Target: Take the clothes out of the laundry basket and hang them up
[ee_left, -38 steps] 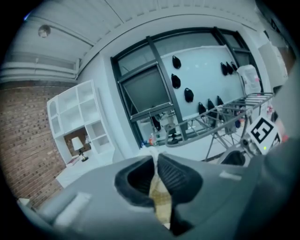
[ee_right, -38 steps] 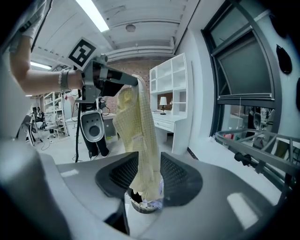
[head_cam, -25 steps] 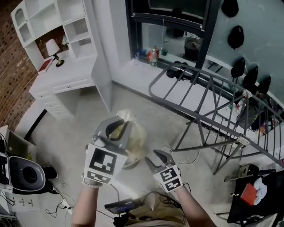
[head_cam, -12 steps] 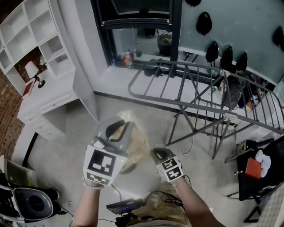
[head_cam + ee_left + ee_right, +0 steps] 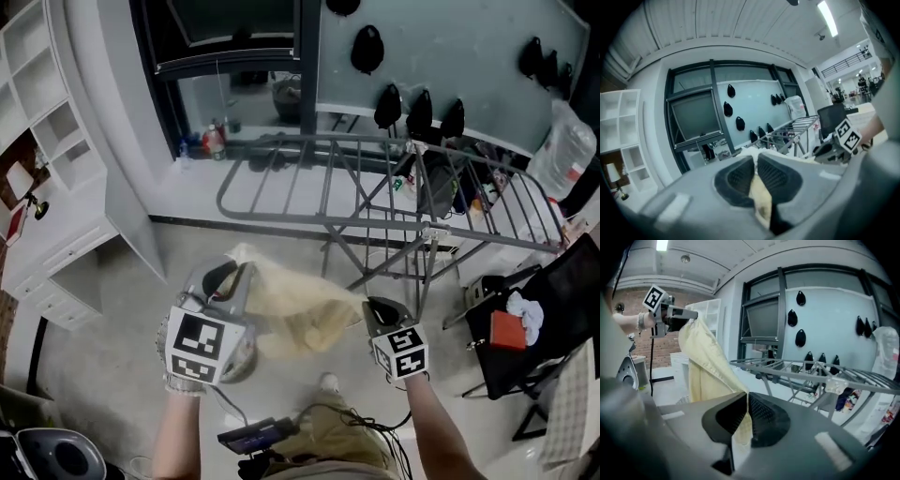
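Note:
A pale yellow cloth [image 5: 295, 309] hangs spread between my two grippers, above the floor in front of the grey drying rack [image 5: 375, 155]. My left gripper [image 5: 230, 275] is shut on one corner of the cloth [image 5: 758, 194], which shows between its dark pads. My right gripper [image 5: 375, 307] is shut on the opposite edge, and the yellow cloth [image 5: 705, 362] rises from its jaws up to the left gripper [image 5: 670, 315]. A rounded basket rim [image 5: 239, 364] peeks out below the left gripper, mostly hidden. The drying rack [image 5: 811, 373] stands just beyond the right gripper [image 5: 746, 406].
A white desk with shelves [image 5: 37, 178] stands at the left. Bottles [image 5: 214, 141] sit on the window sill behind the rack. A black chair holding a red item [image 5: 511, 333] is at the right. Cables and a device [image 5: 253, 436] lie by my feet.
The right gripper has closed on the yellow cloth, and the cloth now stretches between both grippers. The view has swung right, bringing the rack to the centre.

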A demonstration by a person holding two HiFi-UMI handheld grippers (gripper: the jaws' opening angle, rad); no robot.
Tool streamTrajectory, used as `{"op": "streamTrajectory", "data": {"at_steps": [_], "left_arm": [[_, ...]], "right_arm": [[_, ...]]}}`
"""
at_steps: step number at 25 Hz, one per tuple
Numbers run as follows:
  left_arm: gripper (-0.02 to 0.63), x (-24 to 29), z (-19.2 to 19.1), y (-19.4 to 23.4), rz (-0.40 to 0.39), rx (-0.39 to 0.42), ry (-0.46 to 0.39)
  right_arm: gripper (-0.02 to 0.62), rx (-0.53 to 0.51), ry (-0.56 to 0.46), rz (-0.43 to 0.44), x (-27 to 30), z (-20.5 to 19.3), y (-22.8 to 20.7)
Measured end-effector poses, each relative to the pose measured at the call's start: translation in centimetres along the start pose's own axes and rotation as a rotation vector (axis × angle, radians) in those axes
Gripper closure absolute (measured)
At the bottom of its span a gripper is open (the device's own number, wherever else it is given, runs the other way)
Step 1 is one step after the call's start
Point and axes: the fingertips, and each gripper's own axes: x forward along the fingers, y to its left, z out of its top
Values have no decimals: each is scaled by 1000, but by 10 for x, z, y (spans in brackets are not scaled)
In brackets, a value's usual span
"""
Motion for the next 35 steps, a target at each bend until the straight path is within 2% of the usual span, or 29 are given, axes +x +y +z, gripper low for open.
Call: {"op": "streamTrajectory", "data": {"at_steps": [6,13,20,25,30,35], "left_arm": [[591,35,-18,-6,-34,7,46],[589,91,-21,-6,-45,49,85],[589,134,0,20,24,89,96],[589,163,6,41,88,110,126],[589,193,0,63,111,127,167],[589,236,-1,86,119,140,172]], "right_arm": [[581,-91,-52,-134,-36,42,-67],[581,-159,-120,-226,-48,95,-123],[581,-242,-175,-232,-25,145,-165],[581,-243,-212,-190,4,169,-186],[580,-246,-220,-175,34,185,-201],[580,-255,-199,-194,68,194,-226]]}}
